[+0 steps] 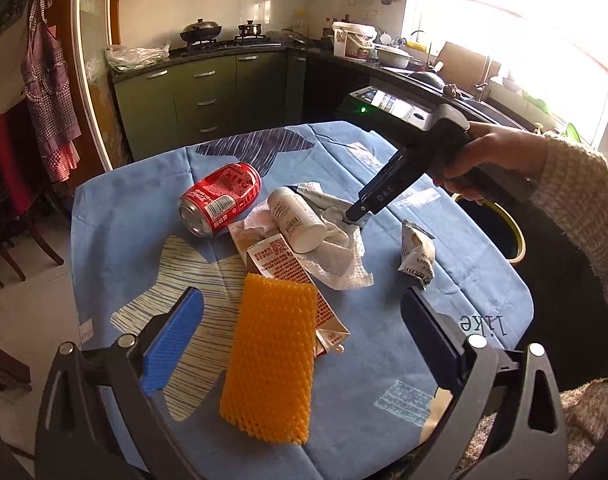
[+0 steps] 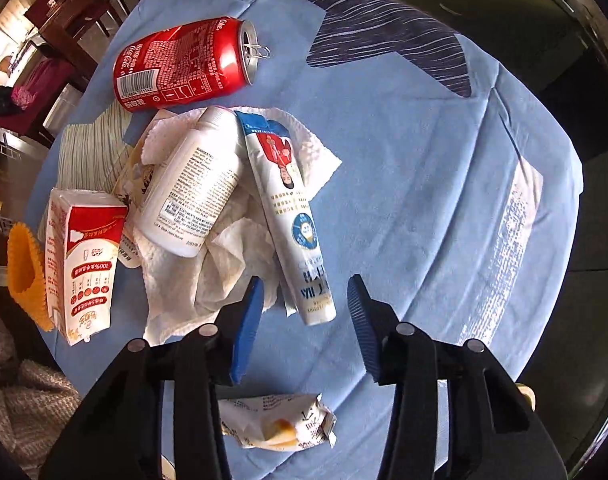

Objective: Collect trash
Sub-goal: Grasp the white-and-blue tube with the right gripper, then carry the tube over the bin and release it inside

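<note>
Where the blue tablecloth covers the table, the trash lies in a loose heap: from left, an orange foam net, a red-and-white milk carton on its side, a red cola can lying down with its opened top facing right, a white bottle resting on crumpled paper towel, and a long white sachet just beside the bottle. No contents visible in can or carton. A torn wrapper lies apart, nearer the camera. Left gripper hangs spread wide over the foam net, holding nothing. Right gripper is parted around the sachet's lower end, blue pads not touching it. Beyond the table edge, a dark bin with yellow rim; its contents cannot be seen.
</note>
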### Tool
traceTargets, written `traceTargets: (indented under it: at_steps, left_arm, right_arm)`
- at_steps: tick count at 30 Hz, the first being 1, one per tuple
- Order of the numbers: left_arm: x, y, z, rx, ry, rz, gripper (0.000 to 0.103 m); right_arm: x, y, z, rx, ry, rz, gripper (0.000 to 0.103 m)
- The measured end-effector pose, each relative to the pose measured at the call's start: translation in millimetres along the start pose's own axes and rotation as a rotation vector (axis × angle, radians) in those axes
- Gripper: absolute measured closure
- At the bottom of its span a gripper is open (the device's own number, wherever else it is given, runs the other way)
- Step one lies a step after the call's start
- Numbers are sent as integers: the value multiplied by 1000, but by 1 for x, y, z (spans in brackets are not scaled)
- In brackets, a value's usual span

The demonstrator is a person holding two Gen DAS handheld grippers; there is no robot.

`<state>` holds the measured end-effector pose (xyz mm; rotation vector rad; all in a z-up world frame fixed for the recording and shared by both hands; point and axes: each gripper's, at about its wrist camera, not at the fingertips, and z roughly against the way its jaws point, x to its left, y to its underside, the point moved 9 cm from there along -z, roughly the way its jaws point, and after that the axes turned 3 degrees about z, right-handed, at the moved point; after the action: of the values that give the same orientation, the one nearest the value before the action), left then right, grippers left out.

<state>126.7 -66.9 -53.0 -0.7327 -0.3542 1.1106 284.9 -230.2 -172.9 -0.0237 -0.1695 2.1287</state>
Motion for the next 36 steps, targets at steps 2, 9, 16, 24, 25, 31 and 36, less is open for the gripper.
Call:
traceTargets:
  at_steps: [2, 9, 16, 24, 25, 31, 36]
  left_arm:
    - [3, 2, 1, 0, 1, 9, 9]
    - [6, 6, -2, 16, -2, 9, 9]
    - [0, 4, -1, 16, -2, -4, 9]
    - [-30, -1, -5, 20, 23, -63, 8]
    - [-35, -2, -6, 21, 28, -71, 8]
    - [-65, -7, -15, 31, 56, -126, 8]
    - [-88, -8, -20, 41, 77, -163, 8]
  right_arm:
    - [-1, -2, -5, 5, -7, -4, 67]
    - [-7, 3, 2, -39, -42, -54, 92]
    - [-39, 42, 44, -117, -74, -167, 92]
    - [-136, 173, 69, -111, 11, -421, 92]
    - [-148, 192, 68, -100, 20, -455, 92]
    - [-198, 283, 48, -15, 49, -599, 90]
    - [-224, 319, 21, 47, 61, -680, 86]
